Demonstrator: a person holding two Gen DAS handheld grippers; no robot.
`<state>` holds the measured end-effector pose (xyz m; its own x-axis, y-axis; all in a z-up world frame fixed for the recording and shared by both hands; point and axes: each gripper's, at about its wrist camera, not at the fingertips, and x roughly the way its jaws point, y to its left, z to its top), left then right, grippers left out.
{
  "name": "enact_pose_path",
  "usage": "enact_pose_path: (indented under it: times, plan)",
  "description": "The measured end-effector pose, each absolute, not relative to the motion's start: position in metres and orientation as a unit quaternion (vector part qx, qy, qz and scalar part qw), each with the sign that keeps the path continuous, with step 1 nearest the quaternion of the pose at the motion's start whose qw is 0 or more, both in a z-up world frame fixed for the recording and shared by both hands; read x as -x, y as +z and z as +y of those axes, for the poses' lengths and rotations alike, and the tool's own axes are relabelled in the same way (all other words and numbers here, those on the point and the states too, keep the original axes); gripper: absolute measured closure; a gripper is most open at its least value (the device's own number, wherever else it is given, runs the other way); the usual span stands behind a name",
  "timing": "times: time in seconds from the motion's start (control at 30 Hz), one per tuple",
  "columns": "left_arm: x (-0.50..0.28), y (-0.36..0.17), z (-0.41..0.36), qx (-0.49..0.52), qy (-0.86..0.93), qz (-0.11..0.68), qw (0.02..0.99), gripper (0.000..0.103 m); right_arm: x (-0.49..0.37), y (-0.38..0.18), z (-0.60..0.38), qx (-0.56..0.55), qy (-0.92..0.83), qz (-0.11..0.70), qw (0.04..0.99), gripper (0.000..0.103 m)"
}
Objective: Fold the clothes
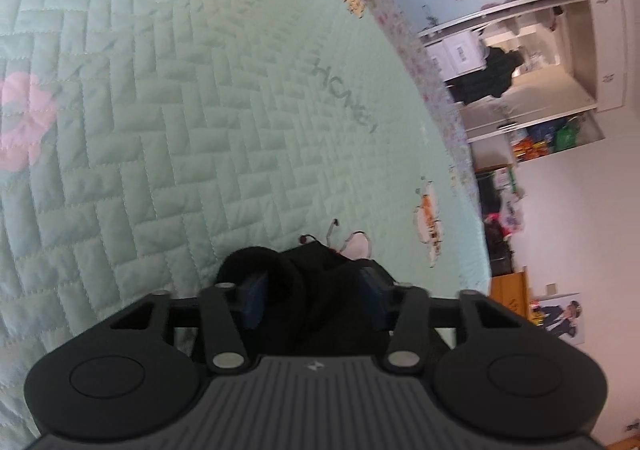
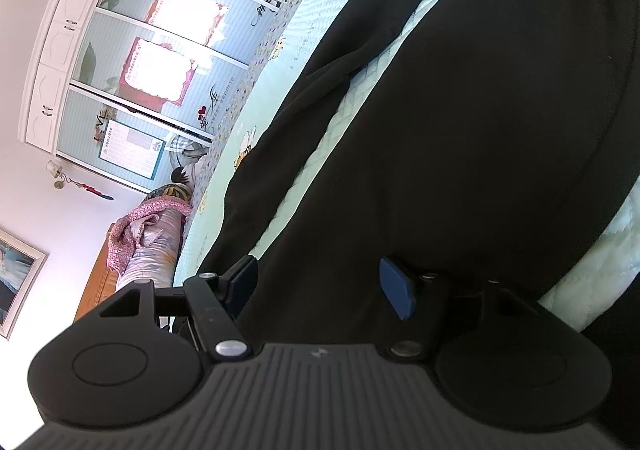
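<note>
The left claw [image 1: 314, 300] is sitting narrow around a bunched end of the black garment [image 1: 308, 282], its blue pads [image 1: 253, 300] standing at either side of the rolled fabric; whether they are truly pinching it or only bracketing it is hard to tell, since black cloth against black fingers is swallowing the contact line. The right claw [image 2: 320, 288] is standing wide over the broad body of the same black garment [image 2: 460, 154], which is lying spread on the mint quilted bedspread [image 2: 316, 154], with a long sleeve [image 2: 360, 38] stretching away toward the far edge of the bed; its pads are apart, with dark cloth between them but apparently no squeeze. To do this step well, the left side is probably needing a firm bite on the full thickness of the cuff or hem before any lift, while the right is pinning or gathering a matching edge so the fold lands straight rather than skewed. The garment's type, collar and overall outline are staying unclear, since both views are cutting it off and its folds are showing almost no detail.
</note>
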<state>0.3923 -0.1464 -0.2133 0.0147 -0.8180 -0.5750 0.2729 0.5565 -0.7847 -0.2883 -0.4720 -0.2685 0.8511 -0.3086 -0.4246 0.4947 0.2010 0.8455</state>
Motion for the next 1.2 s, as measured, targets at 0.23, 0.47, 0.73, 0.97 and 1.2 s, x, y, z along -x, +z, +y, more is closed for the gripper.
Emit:
enact_pose_path:
  times: [0.23,0.47,0.73,0.97,1.2]
  plan:
    - [-0.400,-0.229,-0.153,0.268,-0.368,0.585,0.671,0.050,0.285,-0.269,-0.471,-0.572,-0.263,0.080,0.773,0.034]
    - [-0.383,-0.208,-0.146,0.253,-0.369,0.528,0.721,0.097,0.285,-0.270,-0.473,-0.572,-0.264,0.078,0.773,0.033]
    - [-0.407,-0.123,-0.116,0.298,-0.389,0.348,0.799,0.101,0.282,-0.270,-0.473,-0.574,-0.259,0.074,0.773,0.033]
    - [-0.417,-0.169,-0.133,0.236,-0.346,0.464,0.780,0.081,0.280,-0.271,-0.475,-0.578,-0.256,0.068,0.772,0.030]
    - [-0.354,-0.194,-0.068,0.270,-0.350,0.477,0.760,0.049,0.280,-0.271,-0.477,-0.583,-0.251,0.063,0.770,0.029]
